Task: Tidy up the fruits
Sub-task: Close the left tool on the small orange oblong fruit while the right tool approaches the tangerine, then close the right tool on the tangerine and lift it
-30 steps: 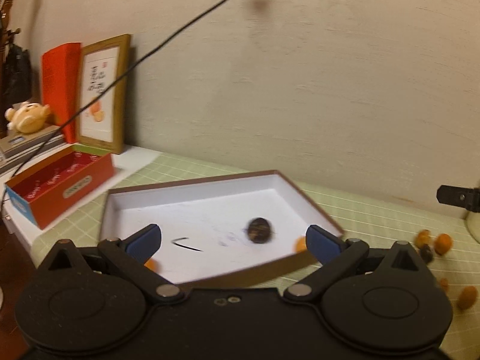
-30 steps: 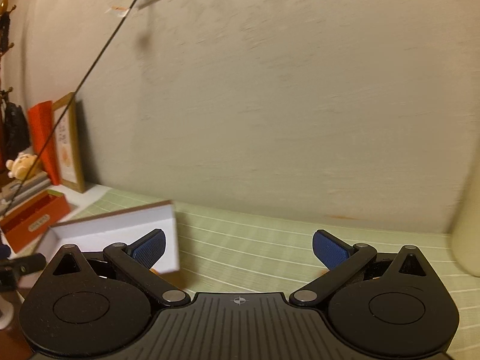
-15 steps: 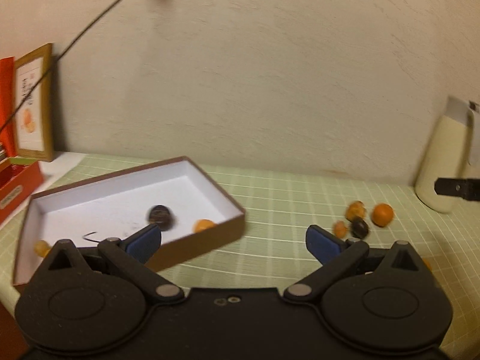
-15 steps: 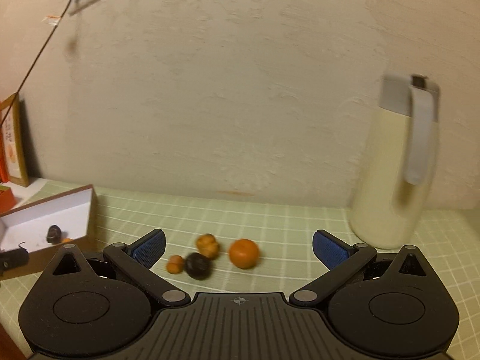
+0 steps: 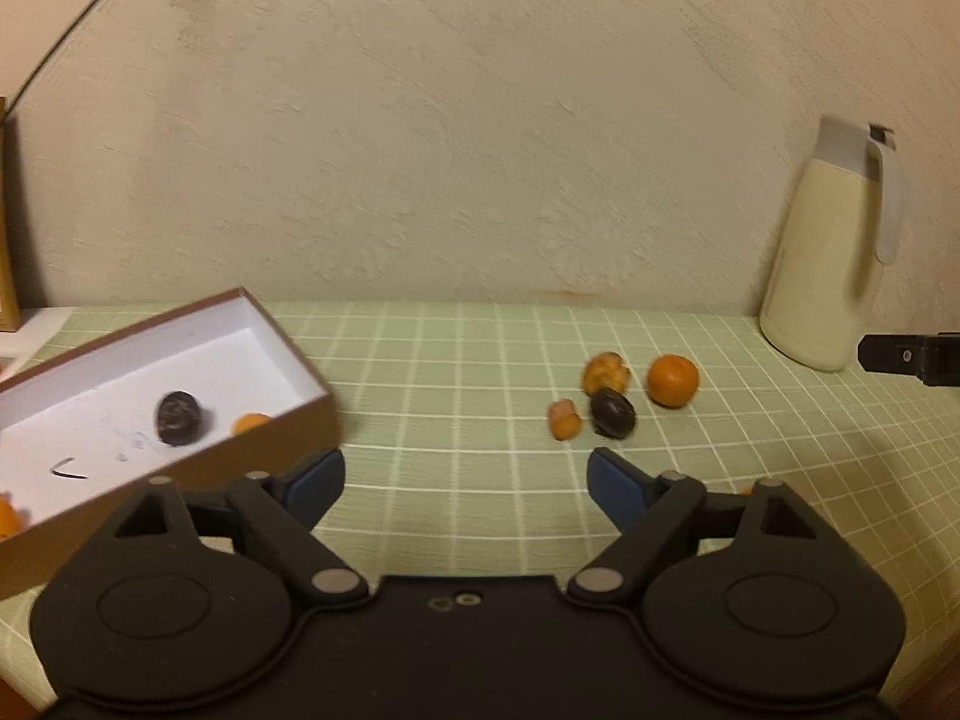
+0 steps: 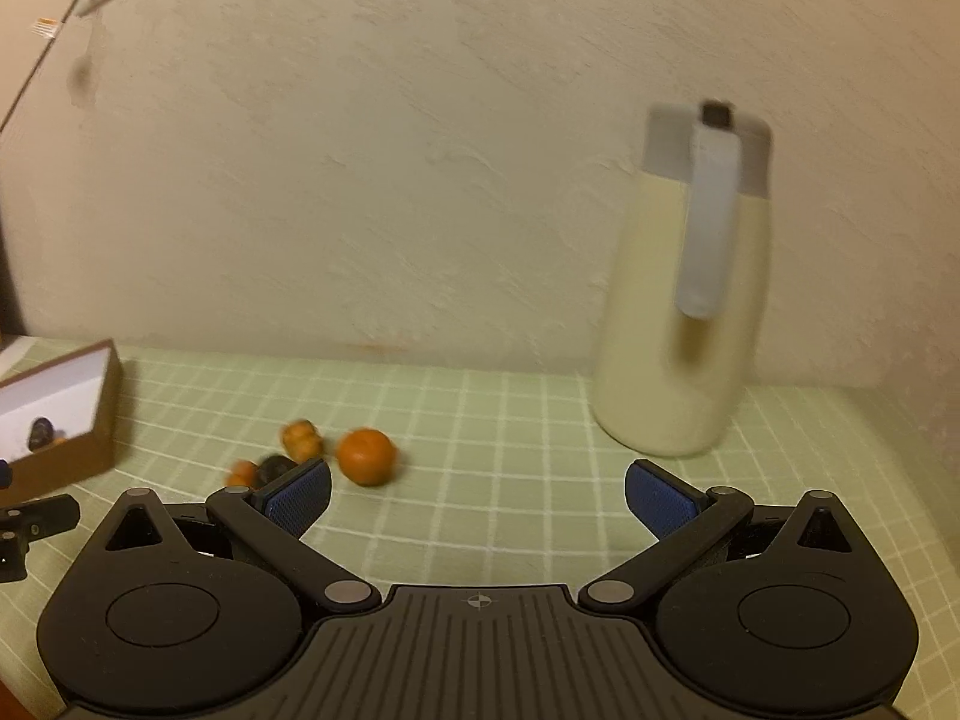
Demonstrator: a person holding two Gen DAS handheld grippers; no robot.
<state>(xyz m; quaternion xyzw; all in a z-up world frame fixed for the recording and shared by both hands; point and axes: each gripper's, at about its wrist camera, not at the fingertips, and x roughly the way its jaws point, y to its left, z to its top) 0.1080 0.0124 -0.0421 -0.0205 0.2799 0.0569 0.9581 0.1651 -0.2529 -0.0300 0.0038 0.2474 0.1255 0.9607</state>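
A brown box with a white inside (image 5: pixel 270 438) sits at the left of the left wrist view, holding a dark fruit (image 5: pixel 178 417) and two small orange fruits (image 5: pixel 252 422). On the green checked mat lie a mandarin (image 5: pixel 672 381), a lumpy orange fruit (image 5: pixel 606 373), a dark fruit (image 5: pixel 612 414) and a small orange piece (image 5: pixel 564 419). My left gripper (image 5: pixel 465 480) hovers short of this cluster, its jaws closing with nothing between them. My right gripper (image 6: pixel 477 495) is open and empty; the mandarin (image 6: pixel 366 456) lies just past its left finger.
A cream jug with a grey lid and handle (image 6: pixel 684 312) stands by the wall at the right. The box (image 6: pixel 72 456) shows at the far left of the right wrist view. A plastered wall closes off the back of the mat.
Both views have swung to the right: the box slid to the left edge, and the loose fruits and the jug came into view. The left jaws have narrowed a little.
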